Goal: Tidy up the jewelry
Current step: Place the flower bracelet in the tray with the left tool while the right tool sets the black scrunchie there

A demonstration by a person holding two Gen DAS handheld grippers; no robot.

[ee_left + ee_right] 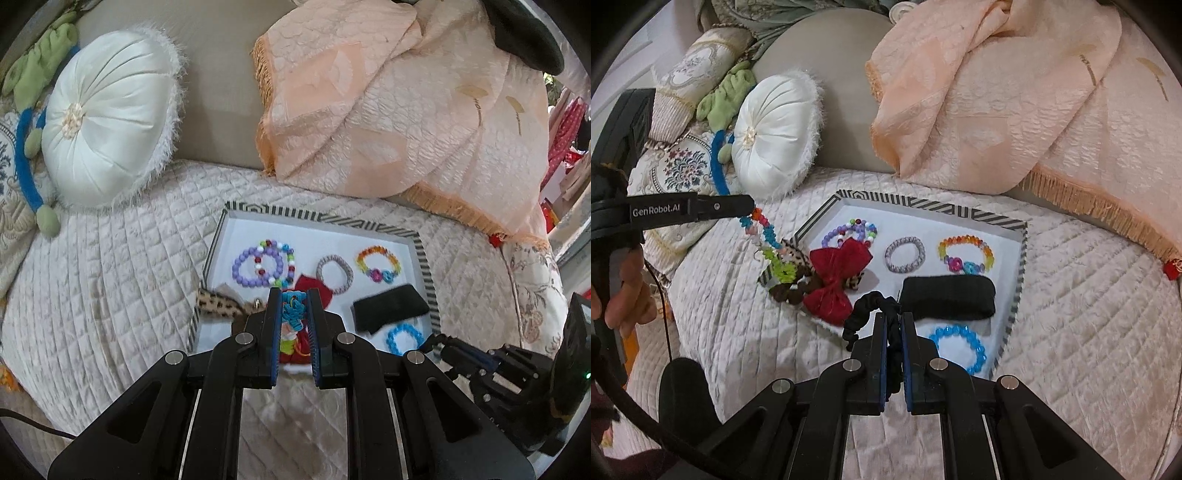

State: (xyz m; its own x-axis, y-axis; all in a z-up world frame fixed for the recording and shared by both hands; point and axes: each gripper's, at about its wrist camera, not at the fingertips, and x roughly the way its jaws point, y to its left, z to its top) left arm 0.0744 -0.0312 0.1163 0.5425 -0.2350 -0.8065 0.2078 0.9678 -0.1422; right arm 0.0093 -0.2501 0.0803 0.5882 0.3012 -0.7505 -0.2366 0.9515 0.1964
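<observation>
Your left gripper (pixel 293 306) is clamped on the dangling multicolour bead bracelet (pixel 764 236), right gripper (pixel 894 325) pinched on the black scrunchie (pixel 870 306) over the tray (pixel 908 201) near edge; bracelet could snag the red bow (pixel 836 275)

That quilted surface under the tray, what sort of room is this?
Probably a living room at home: it looks like a sofa seat with a quilted cover, a round white cushion against the backrest and a fringed peach throw.
</observation>
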